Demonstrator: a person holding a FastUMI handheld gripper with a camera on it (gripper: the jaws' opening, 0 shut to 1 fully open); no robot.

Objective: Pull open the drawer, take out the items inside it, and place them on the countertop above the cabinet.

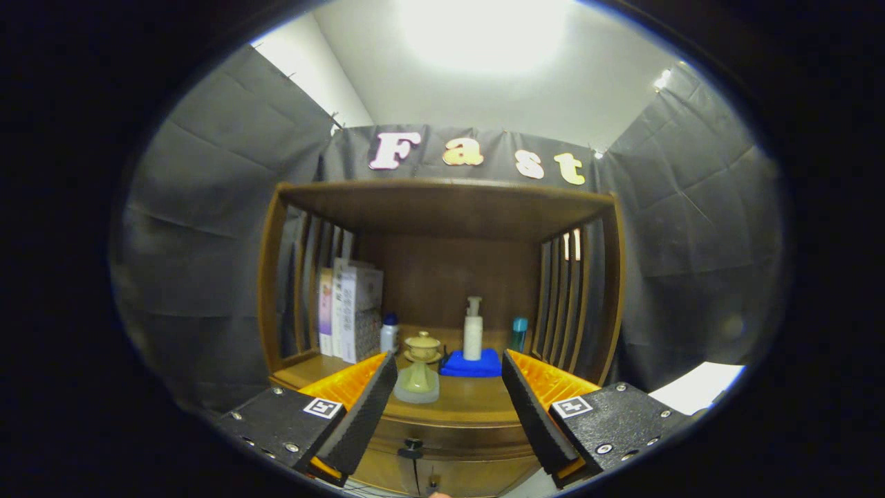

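The tongs (449,401) are held wide open, gripping nothing, in front of the closed drawer (453,443), whose dark knob (413,447) is seen just under the desk (470,404).

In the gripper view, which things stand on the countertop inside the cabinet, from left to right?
Boxes → small white bottle with blue cap → lidded cup on its saucer → white pump bottle, standing on a blue cloth → teal bottle. The tool is open, holding nothing, before the cabinet.
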